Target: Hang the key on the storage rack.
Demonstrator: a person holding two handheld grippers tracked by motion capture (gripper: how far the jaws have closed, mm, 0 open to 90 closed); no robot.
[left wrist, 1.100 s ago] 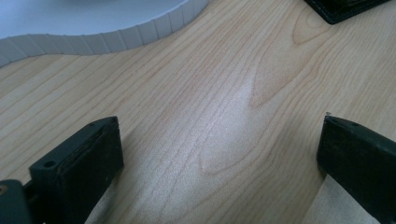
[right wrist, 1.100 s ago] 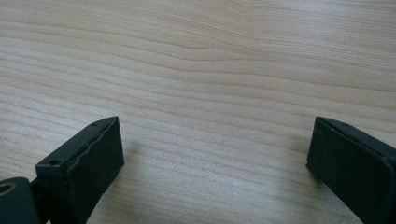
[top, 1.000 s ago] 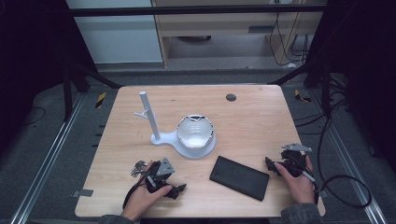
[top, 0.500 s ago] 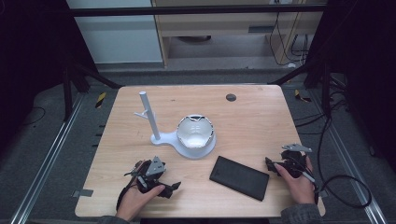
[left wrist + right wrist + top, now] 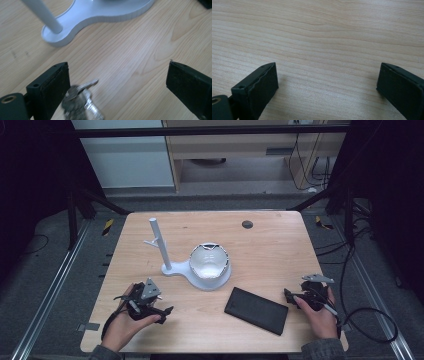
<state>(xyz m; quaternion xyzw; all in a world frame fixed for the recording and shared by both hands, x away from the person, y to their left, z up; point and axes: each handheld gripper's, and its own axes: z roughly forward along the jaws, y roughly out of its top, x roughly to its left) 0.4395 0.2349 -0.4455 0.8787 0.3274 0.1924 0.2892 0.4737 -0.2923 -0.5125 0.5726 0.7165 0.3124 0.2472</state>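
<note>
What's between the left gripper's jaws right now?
A bunch of keys lies against the left gripper's left-hand jaw in the left gripper view; the rest of the gap is bare wooden table.

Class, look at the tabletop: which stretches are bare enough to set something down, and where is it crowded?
Bare: the right side between the bowl and the right gripper, and the far edge around the dark disc. Crowded: the near left, where the keys lie by the left gripper.

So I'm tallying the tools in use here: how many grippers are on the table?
2. The left gripper is near the table's front-left, jaws open beside a bunch of keys. The right gripper is at the front-right, jaws open over bare wood.
</note>
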